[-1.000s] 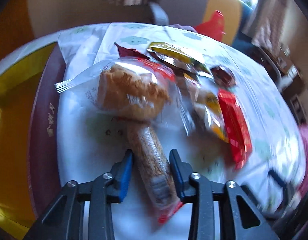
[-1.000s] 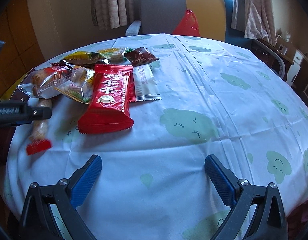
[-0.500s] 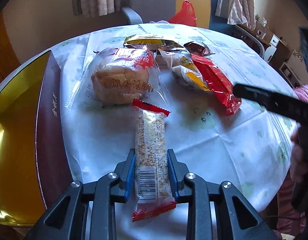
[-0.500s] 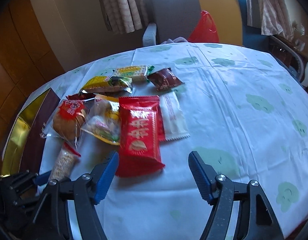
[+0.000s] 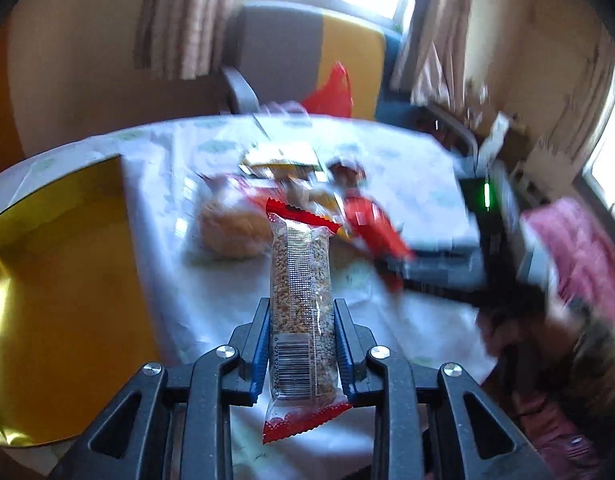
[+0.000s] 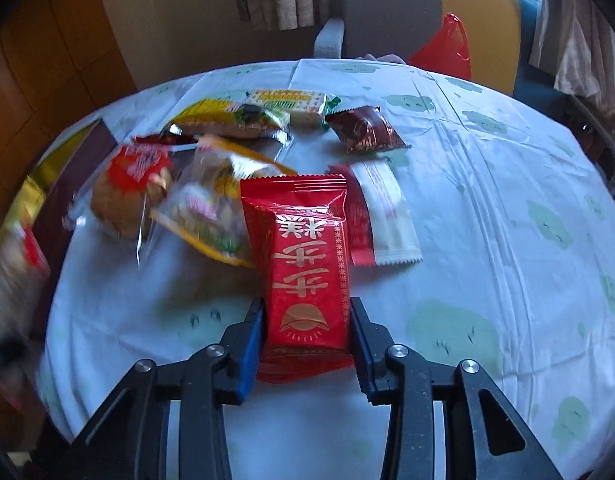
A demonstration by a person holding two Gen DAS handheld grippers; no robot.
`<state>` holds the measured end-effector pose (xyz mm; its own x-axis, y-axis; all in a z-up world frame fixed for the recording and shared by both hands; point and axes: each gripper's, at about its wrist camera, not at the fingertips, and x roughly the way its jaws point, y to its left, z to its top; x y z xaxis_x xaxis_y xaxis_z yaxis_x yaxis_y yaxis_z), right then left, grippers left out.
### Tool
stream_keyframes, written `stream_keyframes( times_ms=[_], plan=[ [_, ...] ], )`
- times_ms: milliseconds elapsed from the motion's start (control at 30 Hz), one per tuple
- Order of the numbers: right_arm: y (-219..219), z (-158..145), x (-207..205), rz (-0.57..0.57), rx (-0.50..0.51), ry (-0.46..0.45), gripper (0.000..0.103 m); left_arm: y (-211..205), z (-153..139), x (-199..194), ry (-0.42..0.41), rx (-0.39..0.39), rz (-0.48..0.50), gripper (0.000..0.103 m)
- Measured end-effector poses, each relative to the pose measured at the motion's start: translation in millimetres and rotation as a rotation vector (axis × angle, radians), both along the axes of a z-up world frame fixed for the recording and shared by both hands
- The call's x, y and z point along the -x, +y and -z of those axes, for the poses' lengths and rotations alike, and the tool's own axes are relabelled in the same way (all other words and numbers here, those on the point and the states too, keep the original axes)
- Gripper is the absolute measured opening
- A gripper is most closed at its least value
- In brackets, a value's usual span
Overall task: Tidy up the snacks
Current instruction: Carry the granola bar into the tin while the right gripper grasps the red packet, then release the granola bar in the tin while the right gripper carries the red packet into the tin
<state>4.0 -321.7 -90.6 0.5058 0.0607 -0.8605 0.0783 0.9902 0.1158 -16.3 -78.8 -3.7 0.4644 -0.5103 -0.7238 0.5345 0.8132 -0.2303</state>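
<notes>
Snacks occupy both grippers: left gripper (image 5: 300, 344) clamps the grain bar (image 5: 301, 308) between its jaws; right gripper (image 6: 306, 338) is closing on the red packet (image 6: 307, 268), pads touching its sides.

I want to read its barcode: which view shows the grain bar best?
The left wrist view: the grain bar fills the centre, barcode facing up, sharp between the pads. The right wrist view shows only a blur at its left edge.

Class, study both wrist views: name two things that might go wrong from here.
1. The left tongs grip only the grain bar near its lower end, so it may pivot or slip.
2. The right tongs are closing on the red packet, which touches the yellow bag and may drag it.
</notes>
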Motion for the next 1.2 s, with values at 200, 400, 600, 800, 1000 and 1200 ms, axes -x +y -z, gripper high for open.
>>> stream_keyframes(
  times_ms=[200, 400, 600, 800, 1000, 1200],
  plan=[
    [4.8, 1.4, 17.8, -0.016, 0.013, -0.014, 0.041, 73.9, -27.5, -41.1, 0.025, 0.088, -0.248, 0.029],
    [8.2, 1.4, 15.8, -0.008, 0.025, -0.017, 0.041, 114.6, -5.9, -109.4, 0.139, 0.071, -0.437, 0.029],
    [8.8, 1.3, 15.2, -0.011, 0.026, -0.013, 0.041, 108.0, 27.4, -166.3, 0.202, 0.029, -0.496, 0.029],
    [9.8, 1.8, 14.2, -0.011, 0.032, -0.011, 0.042, 91.6, 41.8, -196.4, 0.238, 0.019, -0.499, 0.029],
    [10.6, 2.8, 13.5, -0.008, 0.03, -0.013, 0.046, 87.2, 41.6, -191.1, 0.227, 0.006, -0.485, 0.031],
    [11.0, 3.6, 12.4, -0.004, 0.035, -0.015, 0.047, 92.9, 25.9, -146.3, 0.121, -0.121, -0.528, 0.031]
  ],
)
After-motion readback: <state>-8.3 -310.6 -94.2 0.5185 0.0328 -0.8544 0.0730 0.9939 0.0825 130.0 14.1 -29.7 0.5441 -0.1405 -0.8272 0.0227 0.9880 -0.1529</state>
